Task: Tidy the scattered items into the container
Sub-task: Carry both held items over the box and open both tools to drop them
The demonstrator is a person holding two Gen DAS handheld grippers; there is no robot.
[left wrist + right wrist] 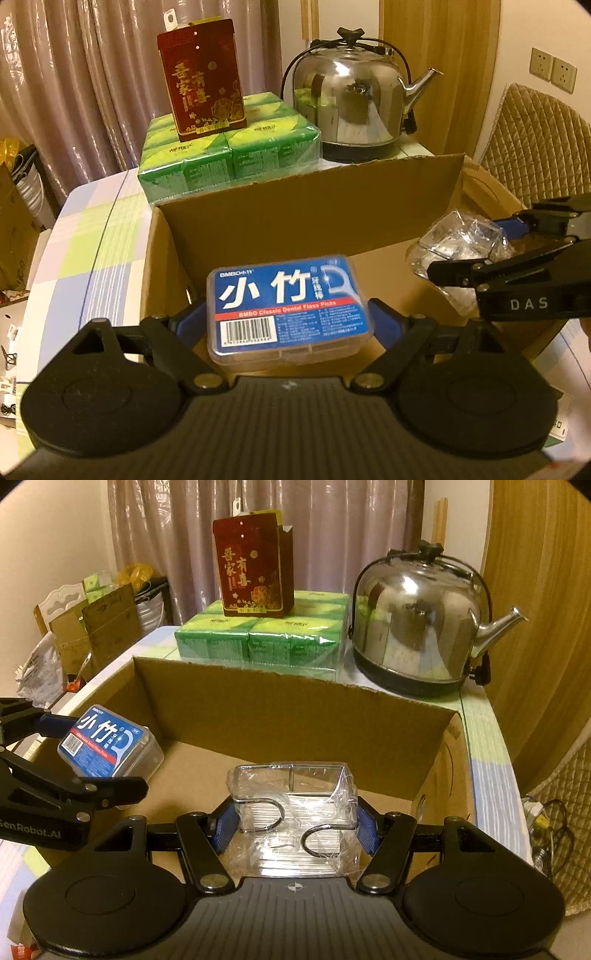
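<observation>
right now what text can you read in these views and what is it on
"BMBO Classic Dental Floss Picks", "小竹": blue-labelled clear plastic floss box
"DAS": right hand-held gripper
"GenRobot.AI", partly cut off: left hand-held gripper
"吾家有喜": dark red carton
Barcode digits, green tissue packs: too small

1. Floss box: blue label, white characters, red stripe, white barcode patch, clear case.
2. Wrapped holder: clear, ribbed, with silver wire.
3. Carton: plain brown.
4. Left claw and right claw: black, blue pads.
5. Tin: dark red, gold lettering and flowers.
6. Tissue packs: green, paler leaf pattern.
7. Kettle: mirror silver, black base and knob.
8. Surface: white with lime, lilac and blue checks.
9. Curtain: glossy mauve.
</observation>
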